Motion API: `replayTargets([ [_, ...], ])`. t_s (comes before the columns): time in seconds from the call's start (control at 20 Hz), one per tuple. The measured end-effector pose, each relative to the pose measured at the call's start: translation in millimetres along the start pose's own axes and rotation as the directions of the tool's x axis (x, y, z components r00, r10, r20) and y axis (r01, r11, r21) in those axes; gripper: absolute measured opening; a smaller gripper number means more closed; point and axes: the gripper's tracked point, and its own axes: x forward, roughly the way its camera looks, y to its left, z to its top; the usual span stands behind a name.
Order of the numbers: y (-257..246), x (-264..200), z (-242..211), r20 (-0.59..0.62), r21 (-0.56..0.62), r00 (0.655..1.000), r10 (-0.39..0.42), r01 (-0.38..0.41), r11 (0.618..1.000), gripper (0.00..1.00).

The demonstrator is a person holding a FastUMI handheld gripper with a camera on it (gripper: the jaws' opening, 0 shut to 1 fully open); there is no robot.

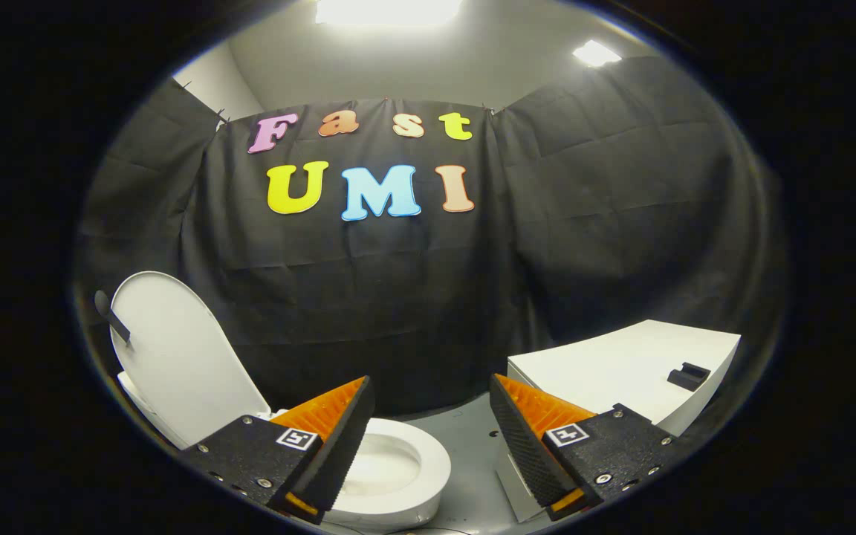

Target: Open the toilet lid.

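A white toilet (391, 468) stands low, just beyond my left finger. Its lid (175, 357) is raised, leaning back and standing nearly upright to the left of the bowl. A small dark tab (112, 316) sticks out from the lid's far edge. The seat ring lies flat on the bowl, and the bowl's inside shows. My gripper (432, 405) is open, fingers wide apart, with nothing between them. It hovers above and slightly right of the bowl, apart from the lid.
A white box-like cabinet (621, 368) stands to the right, beyond my right finger, with a small dark block (688, 375) on its top. Grey floor (465, 431) lies between toilet and cabinet. Black cloth walls close the booth behind.
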Motion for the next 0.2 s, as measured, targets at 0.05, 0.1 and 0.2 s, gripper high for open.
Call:
replayTargets([
  [0.05,0.5,2.3,-1.1,-0.006,-0.014,1.0,-0.002,0.002,1.0,0.96],
  [0.1,1.1,3.5,-3.0,-0.013,-0.021,1.0,0.0,0.0,1.0,0.96],
  [0.2,7.4,2.9,-5.1,-0.022,-0.018,1.0,0.017,-0.017,1.0,0.96],
])
